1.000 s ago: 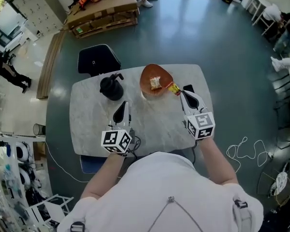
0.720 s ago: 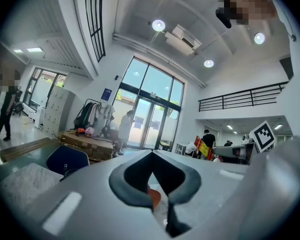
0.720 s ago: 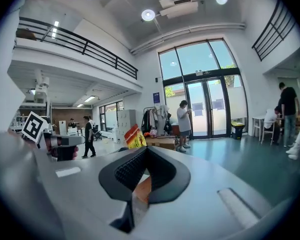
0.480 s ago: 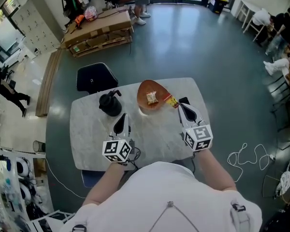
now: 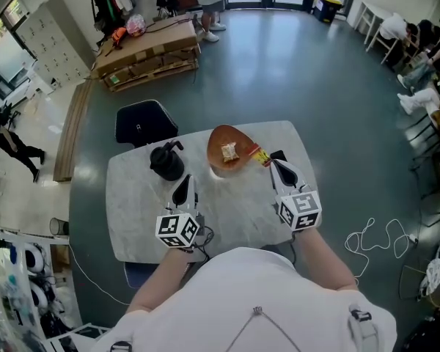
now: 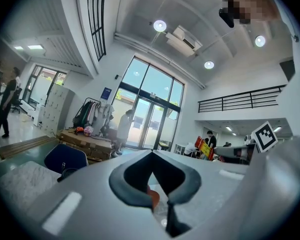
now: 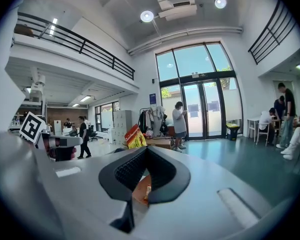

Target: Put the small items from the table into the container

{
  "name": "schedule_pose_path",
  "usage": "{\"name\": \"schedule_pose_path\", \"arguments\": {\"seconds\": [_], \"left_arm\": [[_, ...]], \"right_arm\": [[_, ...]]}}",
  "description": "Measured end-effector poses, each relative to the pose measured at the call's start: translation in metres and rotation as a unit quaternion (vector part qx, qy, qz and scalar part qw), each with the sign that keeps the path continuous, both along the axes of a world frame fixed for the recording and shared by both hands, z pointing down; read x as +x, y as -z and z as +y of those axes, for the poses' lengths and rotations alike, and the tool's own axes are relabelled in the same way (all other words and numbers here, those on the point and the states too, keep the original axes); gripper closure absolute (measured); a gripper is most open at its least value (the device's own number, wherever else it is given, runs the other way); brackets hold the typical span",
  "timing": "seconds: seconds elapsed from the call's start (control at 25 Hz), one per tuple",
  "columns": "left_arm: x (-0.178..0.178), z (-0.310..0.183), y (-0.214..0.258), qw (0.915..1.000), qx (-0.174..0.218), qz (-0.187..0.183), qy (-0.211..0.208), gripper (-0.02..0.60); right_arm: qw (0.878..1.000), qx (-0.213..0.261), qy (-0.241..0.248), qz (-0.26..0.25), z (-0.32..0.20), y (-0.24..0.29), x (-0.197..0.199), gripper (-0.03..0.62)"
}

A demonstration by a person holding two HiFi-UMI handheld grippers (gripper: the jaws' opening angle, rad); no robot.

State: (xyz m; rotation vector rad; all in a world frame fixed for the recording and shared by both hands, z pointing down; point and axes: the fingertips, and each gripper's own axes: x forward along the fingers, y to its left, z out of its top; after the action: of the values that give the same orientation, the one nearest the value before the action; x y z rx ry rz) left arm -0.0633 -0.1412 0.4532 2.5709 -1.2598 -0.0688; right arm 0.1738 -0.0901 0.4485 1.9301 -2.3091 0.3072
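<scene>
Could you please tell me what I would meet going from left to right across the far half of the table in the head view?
Black jug with a handle → shallow brown wooden bowl → yellow-and-red snack packet → right gripper, shut on that packet.

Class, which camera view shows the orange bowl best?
The head view: the whole orange bowl shows from above, a packet inside, the right gripper holding a yellow packet beside it. Both gripper views catch only an orange sliver of it through the opening in their jaws.
</scene>
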Motion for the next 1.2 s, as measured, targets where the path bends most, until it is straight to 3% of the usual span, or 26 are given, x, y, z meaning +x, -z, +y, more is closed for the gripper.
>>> {"name": "schedule_pose_path", "arguments": {"seconds": [0.56, 0.96, 1.2], "left_arm": [[-0.007, 0.0, -0.017, 0.9995, -0.023, -0.007, 0.02, 0.577], [-0.031, 0.012, -0.056, 0.9955, -0.075, -0.026, 0.051, 0.577], [-0.071, 0.011, -0.078, 0.9887, -0.105, -0.036, 0.1, 0.577]], "right_arm": [[0.998, -0.052, 0.015, -0.022, -0.034, -0.034, -0.001, 0.568], [0.986, -0.158, 0.04, -0.026, -0.119, -0.13, -0.015, 0.568], [0.965, -0.257, 0.057, -0.015, -0.166, -0.223, -0.03, 0.568]]}}
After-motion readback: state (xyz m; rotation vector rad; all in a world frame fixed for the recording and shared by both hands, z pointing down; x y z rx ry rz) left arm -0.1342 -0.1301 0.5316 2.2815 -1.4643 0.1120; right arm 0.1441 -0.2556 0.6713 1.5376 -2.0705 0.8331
